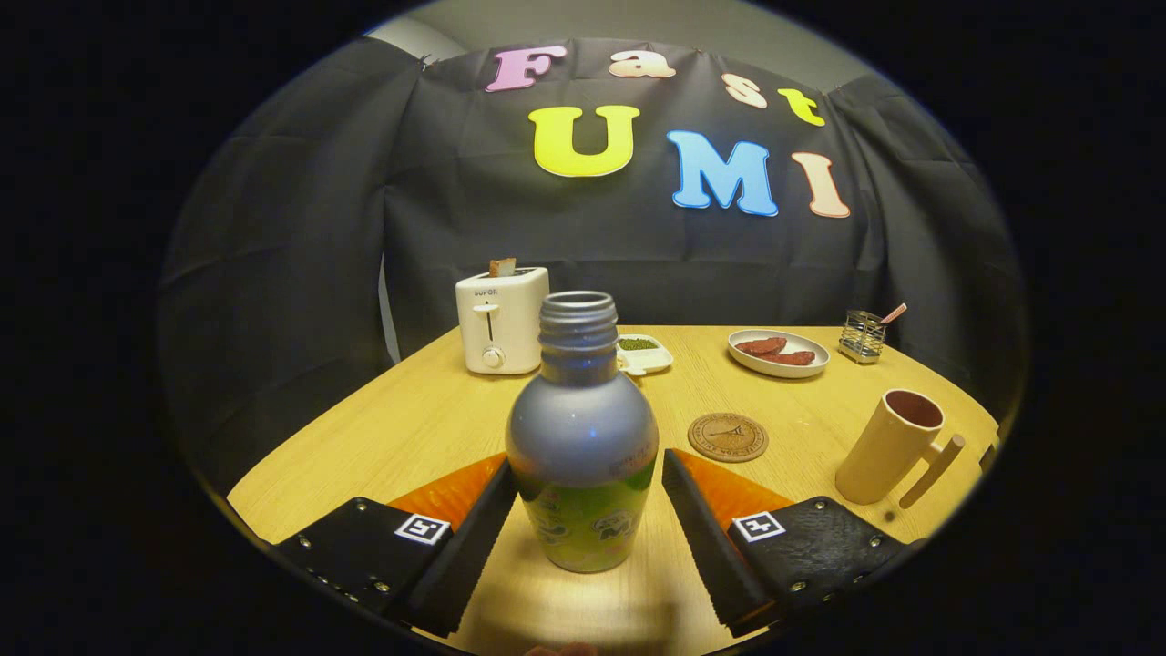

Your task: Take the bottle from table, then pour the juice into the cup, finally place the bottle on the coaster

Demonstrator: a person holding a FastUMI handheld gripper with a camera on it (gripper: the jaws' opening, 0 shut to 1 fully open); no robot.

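Note:
A grey bottle (581, 437) with a green label and no cap stands upright on the wooden table (410, 428). It sits between the fingers of my gripper (588, 465). The gripper is open: the left finger lies against or very near the bottle's side, and a thin gap shows at the right finger. Beyond the right finger lies a round brown coaster (728, 436). Further right of it stands a beige cup (888, 446) with its handle turned to the right; the inside looks dark.
At the back of the table stand a white toaster (501, 319) with a slice in it, a small white dish (642, 353) of something green, a plate (778, 352) of red food and a wire holder (862, 335).

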